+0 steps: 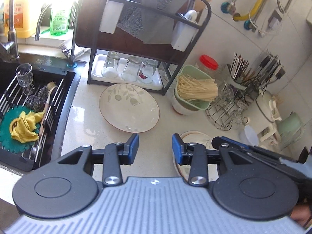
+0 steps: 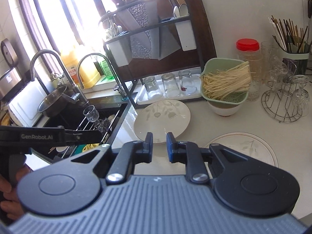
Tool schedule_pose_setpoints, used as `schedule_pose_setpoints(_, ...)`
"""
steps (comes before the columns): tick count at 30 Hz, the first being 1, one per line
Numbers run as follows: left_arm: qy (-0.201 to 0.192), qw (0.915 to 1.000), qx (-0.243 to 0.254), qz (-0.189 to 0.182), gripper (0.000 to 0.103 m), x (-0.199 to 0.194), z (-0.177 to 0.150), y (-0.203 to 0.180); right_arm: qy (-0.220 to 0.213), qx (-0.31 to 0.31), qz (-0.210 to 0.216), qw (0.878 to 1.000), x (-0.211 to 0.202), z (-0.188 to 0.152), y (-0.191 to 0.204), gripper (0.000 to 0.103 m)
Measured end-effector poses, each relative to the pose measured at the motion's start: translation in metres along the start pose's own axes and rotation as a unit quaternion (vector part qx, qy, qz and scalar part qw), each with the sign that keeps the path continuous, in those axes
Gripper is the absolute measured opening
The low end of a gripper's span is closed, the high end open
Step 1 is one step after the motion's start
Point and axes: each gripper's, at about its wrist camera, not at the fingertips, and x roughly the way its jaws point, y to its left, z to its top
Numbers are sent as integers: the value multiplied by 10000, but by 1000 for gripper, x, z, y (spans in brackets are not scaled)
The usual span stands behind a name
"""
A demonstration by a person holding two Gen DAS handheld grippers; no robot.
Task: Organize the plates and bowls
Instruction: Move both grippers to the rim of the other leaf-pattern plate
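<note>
A cream plate with a leaf pattern [image 1: 128, 107] [image 2: 161, 120] lies on the pale counter in front of the dish rack. A second patterned plate [image 1: 195, 137] [image 2: 243, 146] lies flat nearer me, to the right. A white bowl [image 1: 182, 110] [image 2: 224, 110] stands further right under a green colander of noodles [image 1: 195, 89]. My left gripper [image 1: 155, 149] is open and empty, hovering short of the first plate. My right gripper [image 2: 159, 146] is nearly closed with only a narrow gap, nothing in it, just before the first plate's near rim.
A black sink [image 1: 58, 101] with a wire rack, cloth and brushes lies at the left. The black dish rack [image 1: 148, 44] holds upturned glasses on a white tray. A red-lidded jar [image 2: 247, 58], a wire glass stand [image 2: 282, 101] and a chopstick holder [image 1: 239, 74] crowd the right.
</note>
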Motion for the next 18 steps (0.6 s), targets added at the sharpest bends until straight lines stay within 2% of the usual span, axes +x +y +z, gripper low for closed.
schedule_pose_setpoints(4, -48, 10000, -20, 60, 44, -5, 10, 16, -37, 130, -47, 9999, 8, 2, 6, 19)
schedule_pose_setpoints(9, 81, 9999, 80, 94, 45, -3, 17, 35, -12, 265, -175, 9995, 22, 5, 15, 19)
schedule_pose_setpoints(18, 397, 9990, 121, 187, 47, 30, 26, 57, 304, 438, -397, 9978, 45, 0, 17, 19)
